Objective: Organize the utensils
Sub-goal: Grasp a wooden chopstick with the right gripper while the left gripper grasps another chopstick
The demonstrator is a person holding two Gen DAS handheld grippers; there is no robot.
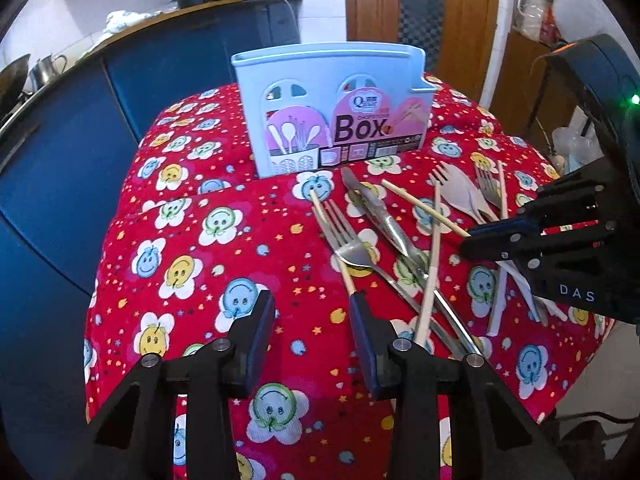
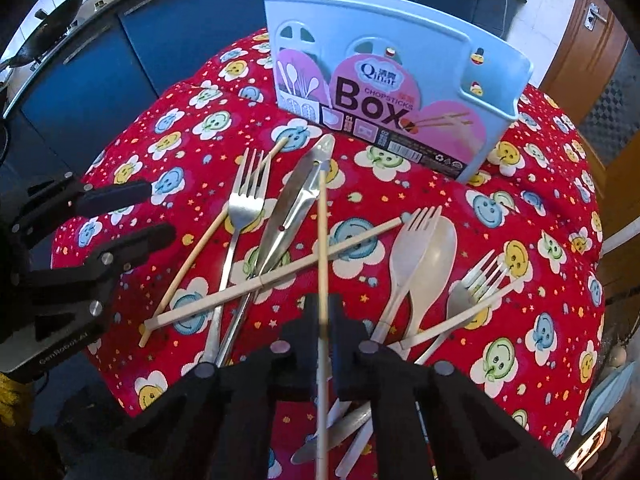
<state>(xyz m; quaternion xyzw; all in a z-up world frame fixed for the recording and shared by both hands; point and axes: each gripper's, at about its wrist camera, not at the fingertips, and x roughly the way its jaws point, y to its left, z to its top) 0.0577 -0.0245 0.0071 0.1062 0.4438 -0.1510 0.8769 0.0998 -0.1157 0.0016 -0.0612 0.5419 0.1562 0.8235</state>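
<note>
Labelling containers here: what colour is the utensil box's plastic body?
Light blue box, pink label; clearest in the right wrist view.

Cloth (image 1: 192, 248): red, smiley-flower print in blue, yellow, green. Utensil box (image 1: 280, 76): pale blue, pink label. Chopsticks (image 2: 322, 240) cream; cabinets (image 1: 60, 168) blue.

We see our right gripper (image 2: 322, 320) clamped on a pale chopstick (image 2: 322, 240) that runs up between its fingers (image 2: 344, 336) toward the light blue utensil box (image 2: 496, 92). On the red flowered cloth (image 2: 520, 240) lie a steel fork (image 2: 240, 216), steel tongs (image 2: 296, 196), two more chopsticks crossing them, a cream fork (image 2: 404, 240) and a cream spoon (image 2: 434, 248) side by side. Our left gripper (image 2: 160, 212) hangs at the left with its fingers apart.
</note>
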